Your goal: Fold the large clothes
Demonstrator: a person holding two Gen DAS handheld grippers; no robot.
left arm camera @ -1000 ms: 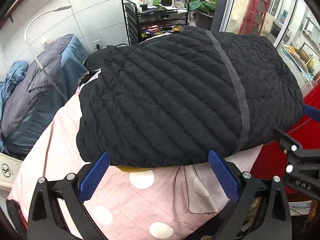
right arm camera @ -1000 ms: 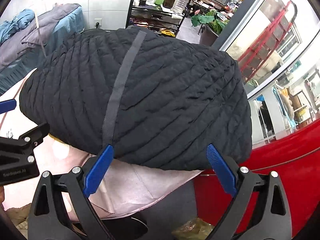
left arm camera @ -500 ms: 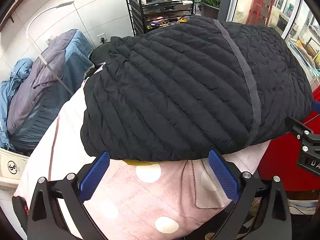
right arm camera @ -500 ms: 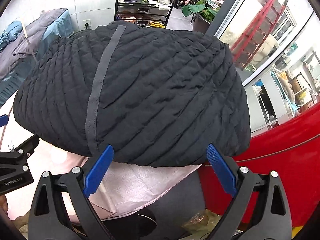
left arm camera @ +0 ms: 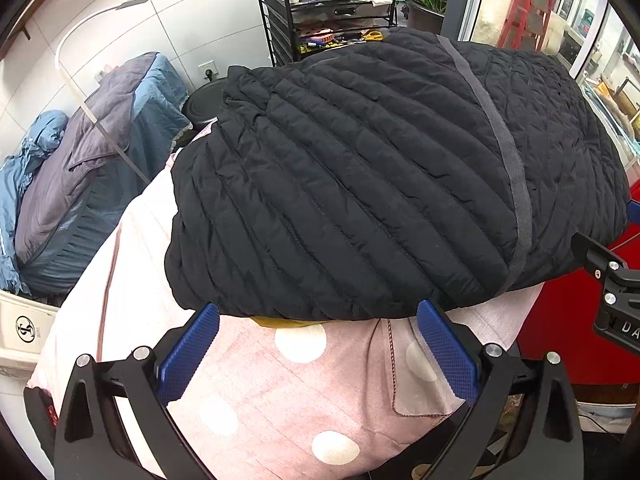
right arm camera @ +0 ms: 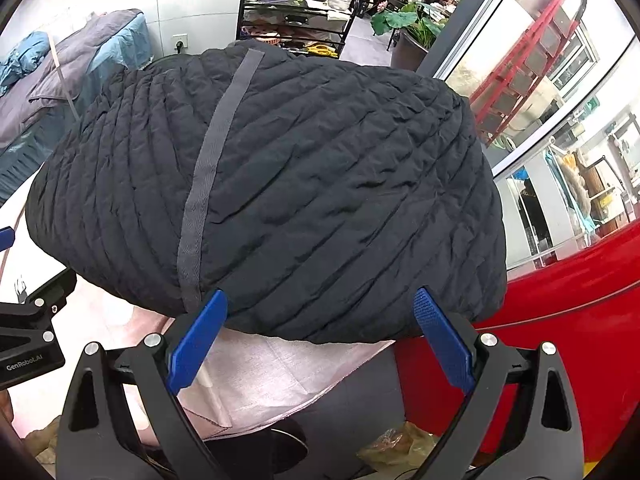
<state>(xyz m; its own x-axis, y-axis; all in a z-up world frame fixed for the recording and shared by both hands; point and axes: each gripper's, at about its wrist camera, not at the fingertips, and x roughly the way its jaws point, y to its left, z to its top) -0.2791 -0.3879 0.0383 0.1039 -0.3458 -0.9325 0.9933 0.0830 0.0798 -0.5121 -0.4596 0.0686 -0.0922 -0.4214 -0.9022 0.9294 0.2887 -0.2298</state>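
A black quilted jacket (left arm camera: 380,184) with a grey stripe lies folded into a thick bundle on a pink cloth with white dots (left arm camera: 288,392). It also fills the right wrist view (right arm camera: 304,200). My left gripper (left arm camera: 318,320) is open and empty, just short of the jacket's near edge. My right gripper (right arm camera: 320,308) is open and empty, its blue pads at the jacket's near edge. A yellow scrap (left arm camera: 288,322) peeks out under the jacket.
A pile of blue and grey bedding (left arm camera: 92,160) lies to the left. A black shelf cart with bottles (left arm camera: 328,12) stands behind. A red surface (right arm camera: 560,320) lies to the right. Glass doors (right arm camera: 540,60) are at the far right.
Both grippers have drawn back and risen a little, so the jacket looks smaller and lower in both views. The jacket has not moved and both grippers stay open.
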